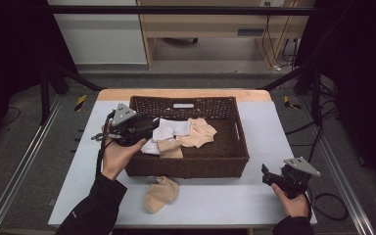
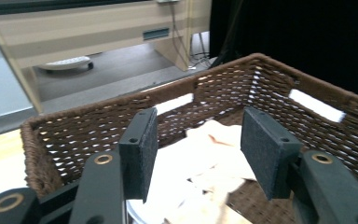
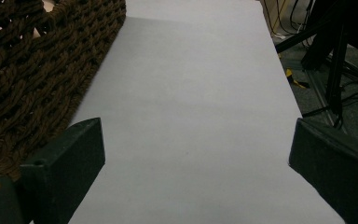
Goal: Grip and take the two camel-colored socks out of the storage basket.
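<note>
A brown wicker basket (image 1: pixel 241 142) stands mid-table and holds white socks (image 1: pixel 169 128) and beige socks (image 1: pixel 200 132) in a loose pile. One more beige sock (image 1: pixel 160 195) lies on the table just in front of the basket. My left gripper (image 1: pixel 149 128) hovers over the basket's left end. In the left gripper view its jaws (image 2: pixel 198 140) stand open with nothing pinched, and the pale socks (image 2: pixel 209 149) lie below them inside the woven wall (image 2: pixel 98 126). My right gripper (image 1: pixel 269 176) rests near the table's front right corner, open (image 3: pixel 196 154) over bare tabletop.
The light grey tabletop (image 1: pixel 269 127) has free room to the right of the basket (image 3: pixel 37 70) and along the front edge. Black frame posts and cables stand past the table's right side (image 3: pixel 326 60). A wooden cabinet stands behind the table (image 1: pixel 200 24).
</note>
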